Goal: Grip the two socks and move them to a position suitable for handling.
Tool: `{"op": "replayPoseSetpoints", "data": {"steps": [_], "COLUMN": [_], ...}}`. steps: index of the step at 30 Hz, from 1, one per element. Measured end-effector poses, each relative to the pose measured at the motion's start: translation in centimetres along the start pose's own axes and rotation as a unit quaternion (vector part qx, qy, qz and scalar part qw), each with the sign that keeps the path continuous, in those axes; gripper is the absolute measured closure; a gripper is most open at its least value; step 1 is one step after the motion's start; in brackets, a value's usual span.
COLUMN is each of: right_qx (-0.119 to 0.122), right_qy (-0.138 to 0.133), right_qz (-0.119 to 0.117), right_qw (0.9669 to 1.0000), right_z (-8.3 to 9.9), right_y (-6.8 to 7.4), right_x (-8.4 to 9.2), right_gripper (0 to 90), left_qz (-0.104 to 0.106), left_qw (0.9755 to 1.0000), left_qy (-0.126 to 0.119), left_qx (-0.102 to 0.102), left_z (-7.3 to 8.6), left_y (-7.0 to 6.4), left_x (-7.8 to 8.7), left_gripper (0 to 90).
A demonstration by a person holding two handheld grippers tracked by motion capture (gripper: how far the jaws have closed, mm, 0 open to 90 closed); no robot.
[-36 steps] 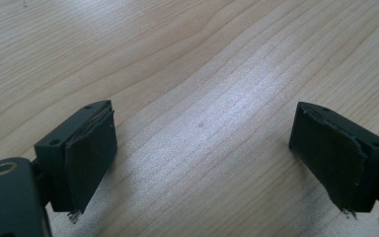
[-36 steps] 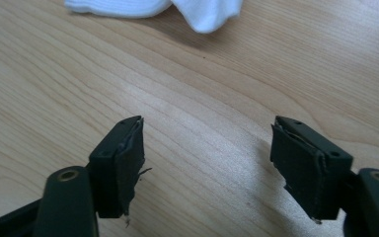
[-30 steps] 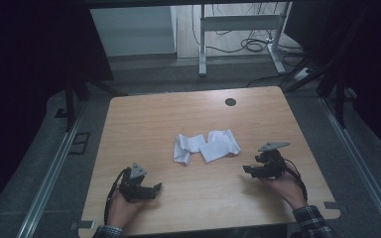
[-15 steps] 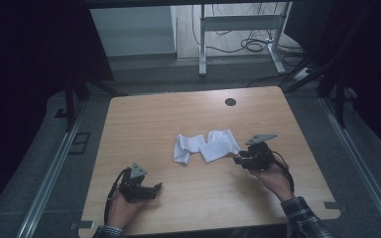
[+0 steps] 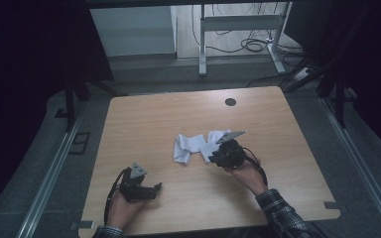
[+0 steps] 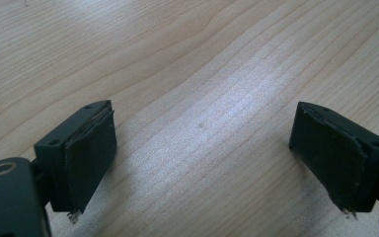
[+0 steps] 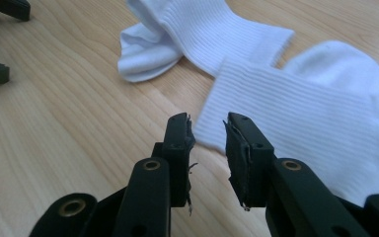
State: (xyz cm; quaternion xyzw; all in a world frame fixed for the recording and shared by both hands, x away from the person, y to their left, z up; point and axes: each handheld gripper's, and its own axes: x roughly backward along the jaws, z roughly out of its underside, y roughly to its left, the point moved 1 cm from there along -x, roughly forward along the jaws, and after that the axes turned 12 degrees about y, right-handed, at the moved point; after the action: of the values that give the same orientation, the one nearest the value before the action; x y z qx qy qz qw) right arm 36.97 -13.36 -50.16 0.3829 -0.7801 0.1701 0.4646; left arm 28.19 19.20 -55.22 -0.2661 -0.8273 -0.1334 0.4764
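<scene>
right gripper [image 7: 208, 129] fingers narrowed, just closing, empty, at white sock [image 7: 301, 118] edge; left gripper [image 6: 202, 143] fingers wide over bare table [image 6: 187, 59].

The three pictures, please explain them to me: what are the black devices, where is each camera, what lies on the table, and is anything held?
There is no robot arm here. A person sits at a wooden table and holds a hand tool with two black jaws in each hand.

The high view looks down from above the person. There the left gripper rests near the front edge, and the right gripper is at the white socks in the middle of the table.

The other two pictures come from small cameras that ride on the tools. In the left gripper view, the jaws stand wide apart over bare wood, so this gripper is open and holds nothing. In the right gripper view, the jaws have just been closing; a narrow gap remains, and this gripper points at the ribbed edge of the near sock. No cloth is pinched yet.
</scene>
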Motion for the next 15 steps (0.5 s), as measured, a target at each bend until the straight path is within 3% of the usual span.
{"op": "replayPoseSetpoints", "data": {"steps": [5,11,15], "right_qx": [0.004,0.0,0.001], "right_qy": [0.006,0.025,0.026], "right_qz": [0.01,0.023,0.035], "right_qw": [0.9999,0.9994,0.999], "right_z": [-1.0,-1.0,-0.9], "right_y": [0.5,0.1,-0.1], "right_x": [-1.8,-4.0,-4.4], "right_gripper": [66.0,62.2,74.0], "left_qz": [0.0,0.0,0.0], "left_qw": [1.0,1.0,1.0], "left_qy": [0.0,0.0,0.0], "left_qx": [0.0,0.0,0.0], "left_z": [0.0,0.0,0.0], "left_y": [0.0,0.0,0.0], "left_x": [0.0,0.0,0.0], "left_gripper": [11.0,11.0,11.0]}}
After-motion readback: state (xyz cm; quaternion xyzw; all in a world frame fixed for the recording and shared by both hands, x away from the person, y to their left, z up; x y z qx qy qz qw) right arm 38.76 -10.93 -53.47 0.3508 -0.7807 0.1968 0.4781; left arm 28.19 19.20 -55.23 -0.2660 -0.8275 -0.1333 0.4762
